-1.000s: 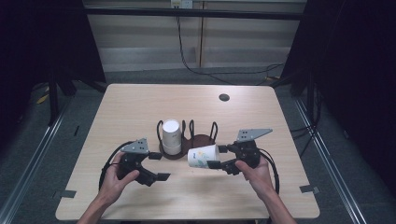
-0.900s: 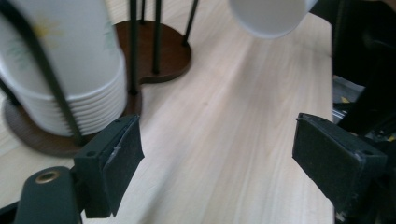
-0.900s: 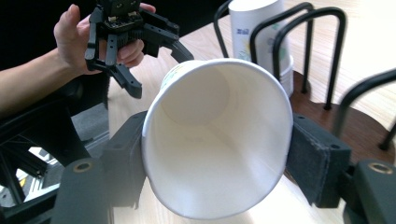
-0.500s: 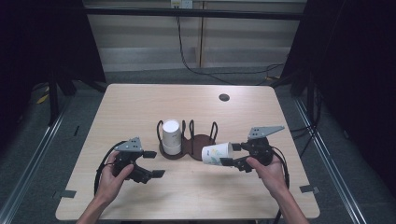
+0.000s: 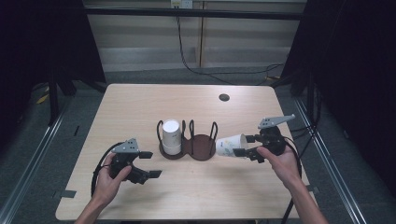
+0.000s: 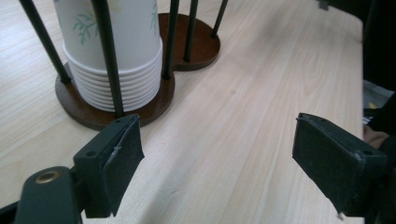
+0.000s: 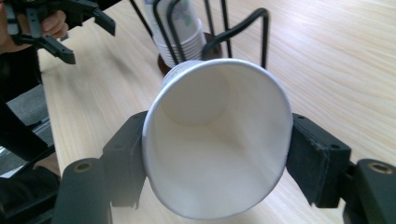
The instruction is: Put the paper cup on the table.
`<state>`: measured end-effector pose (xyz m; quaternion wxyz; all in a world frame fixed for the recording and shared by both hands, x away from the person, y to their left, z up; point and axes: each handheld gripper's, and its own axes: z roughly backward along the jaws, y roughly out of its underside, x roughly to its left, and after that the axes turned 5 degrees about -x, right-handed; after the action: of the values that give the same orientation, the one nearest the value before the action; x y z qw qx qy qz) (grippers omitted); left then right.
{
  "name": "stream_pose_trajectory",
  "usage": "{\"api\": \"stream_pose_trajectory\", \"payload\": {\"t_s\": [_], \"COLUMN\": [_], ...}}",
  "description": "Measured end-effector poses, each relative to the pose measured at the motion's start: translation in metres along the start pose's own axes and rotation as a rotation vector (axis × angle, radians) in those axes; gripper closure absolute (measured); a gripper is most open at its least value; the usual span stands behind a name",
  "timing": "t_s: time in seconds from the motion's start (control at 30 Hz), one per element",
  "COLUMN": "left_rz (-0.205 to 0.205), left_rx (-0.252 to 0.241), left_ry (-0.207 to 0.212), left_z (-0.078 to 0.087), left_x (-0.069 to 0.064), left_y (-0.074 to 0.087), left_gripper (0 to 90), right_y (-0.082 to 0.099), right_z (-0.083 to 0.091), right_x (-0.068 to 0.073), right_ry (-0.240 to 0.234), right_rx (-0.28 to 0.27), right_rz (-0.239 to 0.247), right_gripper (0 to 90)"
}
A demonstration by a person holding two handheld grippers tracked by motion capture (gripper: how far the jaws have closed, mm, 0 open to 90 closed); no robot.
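The paper cup [image 5: 230, 145] lies on its side, clamped between the pads of the right gripper [image 5: 246, 145]. Its long axis runs roughly level across the table: the closed base points toward the cup holder [image 5: 189, 145], and the open mouth faces the right hand [image 5: 282, 161]. The cup is held above the table [image 5: 140, 100], just right of the holder's empty bay. In the right gripper view the rim [image 7: 217, 137] is squeezed into an oval between the two pads.

The left gripper [image 5: 152, 164] has its jaws spread wide with nothing between them, near the holder's left bay, which contains a stack of cups [image 5: 171, 136] standing upright.

The table is light wood grain with a dark round grommet [image 5: 224, 97] near its far edge. Dark curtains flank the table, and a cable [image 5: 187, 56] hangs on the rear wall.
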<state>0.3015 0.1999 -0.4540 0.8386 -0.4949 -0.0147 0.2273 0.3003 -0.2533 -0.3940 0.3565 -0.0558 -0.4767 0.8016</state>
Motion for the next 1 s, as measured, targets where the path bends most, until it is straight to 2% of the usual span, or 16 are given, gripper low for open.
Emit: {"api": "stream_pose_trajectory", "payload": {"t_s": [0.03, 0.2, 0.43, 0.5, 0.67, 0.73, 0.9, 1.0], "left_rz": [0.008, -0.013, -0.008, -0.007, -0.029, -0.028, -0.019, -0.031], "left_rx": [0.002, 0.019, 0.034, 0.024, 0.069, 0.065, 0.050, 0.057], "left_ry": [-0.003, 0.016, 0.030, 0.037, 0.036, 0.034, 0.029, 0.033], "left_z": [0.000, -0.002, -0.005, -0.006, -0.008, -0.005, -0.004, -0.004], "left_x": [-0.001, -0.003, -0.004, -0.004, -0.006, -0.006, -0.006, -0.007], "left_y": [0.001, 0.004, 0.003, 0.003, 0.004, 0.007, 0.008, 0.008], "left_gripper": [16.1, 16.2, 16.2, 16.2, 16.2, 16.2, 16.2, 16.2], "right_y": [-0.001, -0.005, -0.008, -0.009, -0.013, -0.015, -0.017, -0.020], "right_z": [0.001, 0.002, 0.005, 0.005, 0.005, 0.004, -0.002, -0.004], "right_x": [-0.002, -0.013, -0.024, -0.026, -0.030, -0.032, -0.037, -0.040], "right_ry": [0.006, 0.049, 0.088, 0.103, 0.125, 0.134, 0.159, 0.185], "right_rx": [0.005, 0.049, 0.079, 0.093, 0.112, 0.120, 0.174, 0.212], "right_rz": [0.001, -0.008, -0.029, -0.027, -0.030, -0.030, -0.029, -0.028], "right_gripper": [28.7, 28.7, 28.7, 28.7, 28.6, 28.6, 28.5, 28.5]}}
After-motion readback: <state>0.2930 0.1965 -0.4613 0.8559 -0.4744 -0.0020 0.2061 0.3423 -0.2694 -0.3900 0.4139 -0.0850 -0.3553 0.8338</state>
